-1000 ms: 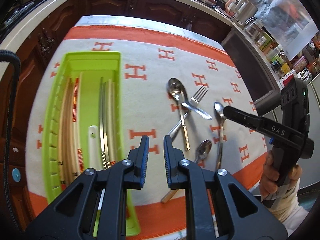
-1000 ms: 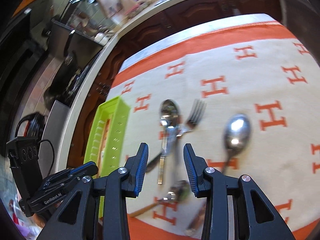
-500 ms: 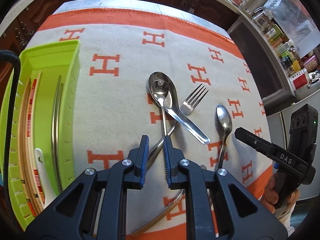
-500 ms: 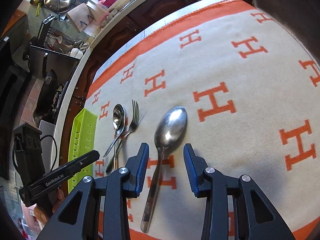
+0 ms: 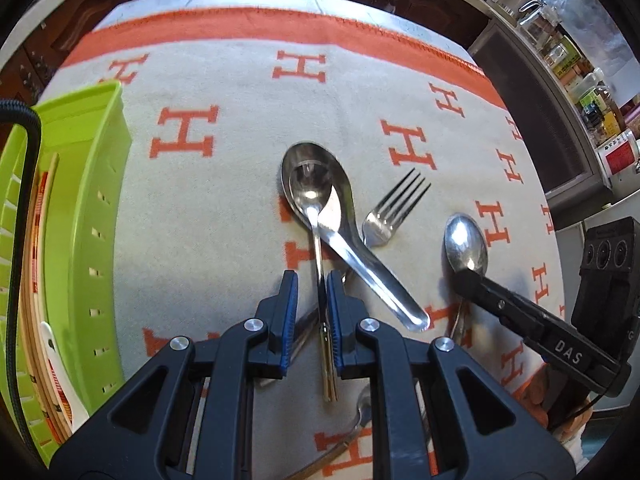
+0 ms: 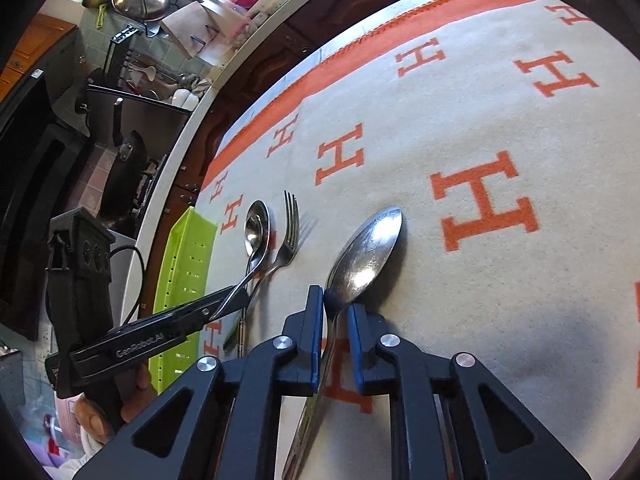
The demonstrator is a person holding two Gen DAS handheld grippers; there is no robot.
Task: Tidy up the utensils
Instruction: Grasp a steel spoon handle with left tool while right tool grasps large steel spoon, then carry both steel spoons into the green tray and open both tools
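Steel on the orange-lettered cream cloth [image 5: 240, 92]: the right gripper [image 6: 335, 304] is closing on the neck of the large steel tablespoon [image 6: 366, 252], handle between its blue pads. The left gripper [image 5: 312, 292] stands narrow astride the slim teaspoon [image 5: 310, 188] handle (contact probably, hard to judge). The crossed utensils' handles are hidden under the grippers. Lime plastic tray [image 5: 96, 216] lies left; bare cloth beyond.

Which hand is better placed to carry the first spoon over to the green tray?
Right. Its hand-held gripper is closing around the lone spoon, which lies clear of the pile. The left hand-held gripper straddles a handle in crossed cutlery.
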